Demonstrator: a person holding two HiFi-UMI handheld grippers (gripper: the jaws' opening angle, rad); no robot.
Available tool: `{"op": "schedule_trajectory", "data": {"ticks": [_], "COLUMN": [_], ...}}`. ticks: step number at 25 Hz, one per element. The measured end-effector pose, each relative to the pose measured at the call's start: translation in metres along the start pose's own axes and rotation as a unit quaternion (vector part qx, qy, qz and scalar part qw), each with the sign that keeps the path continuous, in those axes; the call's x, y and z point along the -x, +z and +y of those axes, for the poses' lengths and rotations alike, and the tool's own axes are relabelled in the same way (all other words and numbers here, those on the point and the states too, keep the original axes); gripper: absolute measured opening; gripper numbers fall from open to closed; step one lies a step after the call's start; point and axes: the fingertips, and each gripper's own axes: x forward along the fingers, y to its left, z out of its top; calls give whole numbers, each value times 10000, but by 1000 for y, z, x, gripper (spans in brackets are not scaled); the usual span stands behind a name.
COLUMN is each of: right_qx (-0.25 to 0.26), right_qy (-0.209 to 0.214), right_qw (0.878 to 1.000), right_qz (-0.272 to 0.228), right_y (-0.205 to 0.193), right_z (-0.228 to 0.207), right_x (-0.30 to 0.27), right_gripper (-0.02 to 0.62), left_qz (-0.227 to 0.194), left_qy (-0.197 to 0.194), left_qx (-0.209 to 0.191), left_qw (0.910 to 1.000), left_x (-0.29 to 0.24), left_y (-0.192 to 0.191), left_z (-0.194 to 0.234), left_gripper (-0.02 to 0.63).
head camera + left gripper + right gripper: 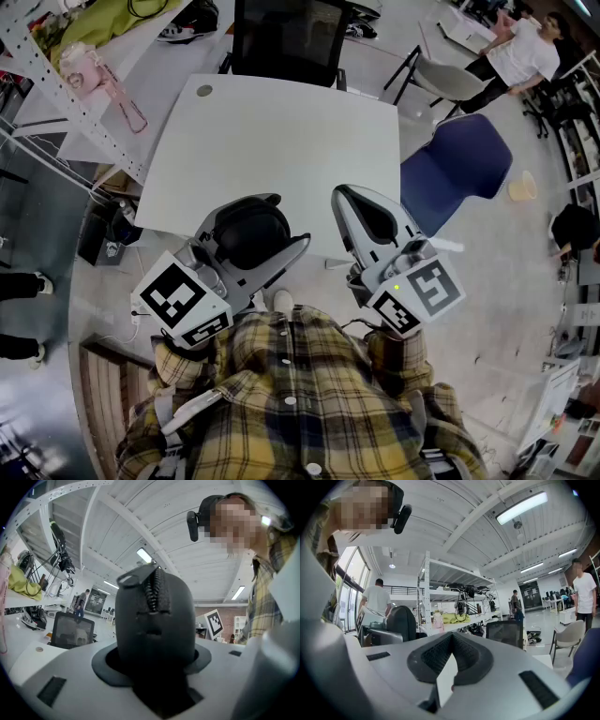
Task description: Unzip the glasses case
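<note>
Glasses case (251, 234) clamped in left gripper (272, 223) fingers; right gripper (356, 202) fingers shut, empty, by white desk (281, 131); blue chair (459, 169), metal shelving (56, 103) alongside.

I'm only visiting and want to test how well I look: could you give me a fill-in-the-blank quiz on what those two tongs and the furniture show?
1. The left tongs are clamped on a glasses case whose colour is ___.
2. The right tongs are shut and hold ___.
3. The table ahead is white, and the chair at its right is ___.

Missing words: black; nothing; blue.
</note>
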Motion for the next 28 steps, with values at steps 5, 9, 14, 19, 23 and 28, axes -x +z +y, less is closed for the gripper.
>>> {"op": "schedule_trajectory", "data": {"ticks": [5,9,14,19,23,28], "right_qx": [-4,52,33,-44,-35,-45], "right_qy": [-49,39,149,234,253,185], "right_qw": [10000,10000,9999,9997,9996,9998], "right_qz": [-16,-8,12,87,95,77], "right_y": [-2,-3,-5,-13,-13,-10], "right_z": [-6,-9,-12,-14,-14,-10], "right_x": [3,7,10,-2,-18,-55], "right_gripper": [-2,-2,-2,-2,-2,-2], "left_qz": [-31,8,113,115,110,117], "left_qy": [36,94,173,311,299,218], "left_qx": [-3,-59,-141,-80,-81,-64], "left_qw": [10000,9999,9997,9994,9995,9997], "left_x": [-4,-10,-17,-16,-12,-1], "left_y": [0,-3,-9,-14,-12,-4], "left_z": [0,-5,-8,3,18,53], "left_gripper": [247,247,247,247,247,247]}}
